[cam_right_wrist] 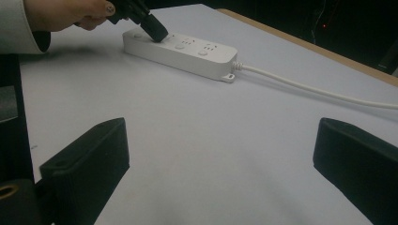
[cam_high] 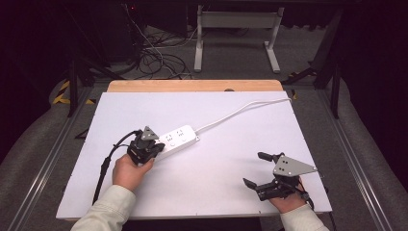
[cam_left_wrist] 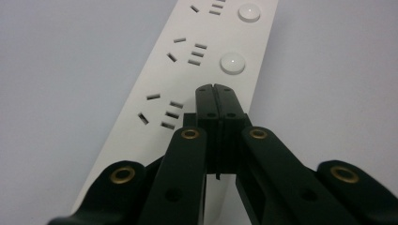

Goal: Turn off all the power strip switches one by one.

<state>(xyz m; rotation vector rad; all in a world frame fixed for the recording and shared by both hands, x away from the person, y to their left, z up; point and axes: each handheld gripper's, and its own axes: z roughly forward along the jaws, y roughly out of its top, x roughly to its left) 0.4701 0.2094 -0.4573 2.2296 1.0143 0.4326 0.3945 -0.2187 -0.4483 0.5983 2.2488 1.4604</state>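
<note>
From the high view, a white power strip (cam_high: 179,139) lies slanted on the white tabletop (cam_high: 240,163), left of centre, and its white cord (cam_high: 240,111) runs off toward the far right edge. The left claw (cam_high: 149,149) sits on the strip's near end, held by the left hand (cam_high: 129,172). The right claw (cam_high: 255,169) rests well apart from it, near the front right corner, jaws spread with nothing between them.

In the left gripper view, the left claw (cam_left_wrist: 216,89) has its two black jaws pressed together, tips set down on the power strip (cam_left_wrist: 155,117) where a round white button (cam_left_wrist: 233,62) lies just beyond them and a set of socket slots just to the side.

In the right gripper view, the right claw (cam_right_wrist: 220,154) stands wide apart over bare tabletop (cam_right_wrist: 211,140). Farther off, the left claw (cam_right_wrist: 155,29) touches the top of the power strip (cam_right_wrist: 187,54) near its far end, and the cord (cam_right_wrist: 319,91) leaves the other end.
</note>
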